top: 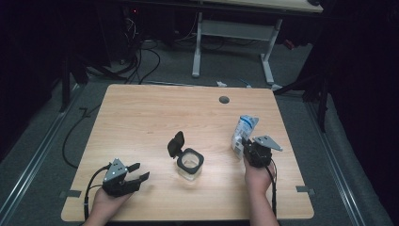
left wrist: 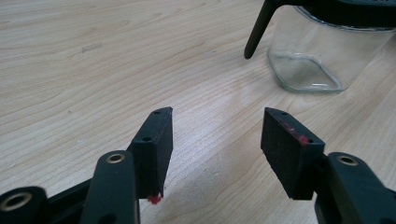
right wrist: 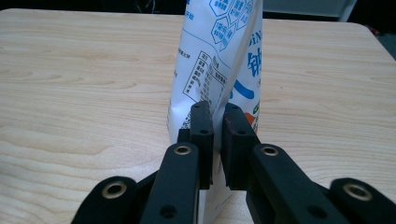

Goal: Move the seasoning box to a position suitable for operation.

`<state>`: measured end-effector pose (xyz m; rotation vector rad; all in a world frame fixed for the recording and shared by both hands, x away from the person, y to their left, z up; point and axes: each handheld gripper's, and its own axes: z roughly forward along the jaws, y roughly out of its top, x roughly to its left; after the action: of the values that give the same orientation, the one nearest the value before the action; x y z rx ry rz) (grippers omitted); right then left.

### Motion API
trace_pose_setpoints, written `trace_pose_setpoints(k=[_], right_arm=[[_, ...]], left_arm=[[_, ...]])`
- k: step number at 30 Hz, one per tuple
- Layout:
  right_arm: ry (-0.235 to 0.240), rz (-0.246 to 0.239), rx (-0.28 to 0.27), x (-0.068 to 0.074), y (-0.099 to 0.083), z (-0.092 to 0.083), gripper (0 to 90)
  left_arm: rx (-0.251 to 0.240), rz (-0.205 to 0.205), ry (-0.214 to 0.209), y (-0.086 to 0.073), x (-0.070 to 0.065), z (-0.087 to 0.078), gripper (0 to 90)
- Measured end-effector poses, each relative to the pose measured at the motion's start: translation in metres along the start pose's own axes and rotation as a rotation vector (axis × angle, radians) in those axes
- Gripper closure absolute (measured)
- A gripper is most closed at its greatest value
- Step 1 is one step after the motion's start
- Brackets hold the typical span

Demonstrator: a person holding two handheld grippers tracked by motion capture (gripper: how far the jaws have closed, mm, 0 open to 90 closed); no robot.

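A white and blue printed pouch [top: 244, 130] stands upright on the right half of the wooden table [top: 141, 113]. My right gripper [top: 246, 147] is shut on the pouch's lower edge; in the right gripper view the pouch [right wrist: 219, 56] rises between the pinching pads [right wrist: 203, 135]. A clear glass jar [top: 190, 165] with a black rim and a raised black flip lid [top: 176, 143] sits mid-table. My left gripper [top: 138, 173] rests near the front left, open and empty, pointing toward the jar [left wrist: 317, 51]. Its fingers [left wrist: 153, 144] hover just above the wood.
A round cable hole [top: 224, 100] lies in the table's far side. Beyond the table stand a white desk frame [top: 235, 33] and cables on the dark floor. A cable trails off each gripper over the front edge.
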<state>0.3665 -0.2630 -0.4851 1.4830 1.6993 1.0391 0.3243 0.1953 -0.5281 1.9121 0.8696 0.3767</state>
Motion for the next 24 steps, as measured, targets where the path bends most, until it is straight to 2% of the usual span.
trace_pose_setpoints(k=[9, 11, 13, 19, 24], right_arm=[[0.001, 0.005, -0.001, 0.003, 0.000, -0.001, 83.9], [0.002, -0.008, 0.005, 0.003, 0.000, -0.002, 84.1], [0.007, -0.040, 0.007, 0.004, 0.000, -0.003, 84.5], [0.031, -0.029, 0.012, 0.004, -0.001, -0.004, 85.1], [0.045, -0.040, 0.019, 0.003, -0.002, -0.010, 85.4]], left_arm=[[0.000, 0.001, 0.001, 0.000, 0.000, 0.000, 43.5], [0.000, 0.002, 0.001, 0.000, 0.000, 0.001, 43.4], [-0.001, 0.003, 0.001, 0.000, 0.000, 0.001, 43.4], [-0.006, 0.006, -0.002, 0.000, -0.001, 0.000, 43.4], [-0.006, 0.010, -0.009, 0.000, -0.001, 0.000, 43.4]])
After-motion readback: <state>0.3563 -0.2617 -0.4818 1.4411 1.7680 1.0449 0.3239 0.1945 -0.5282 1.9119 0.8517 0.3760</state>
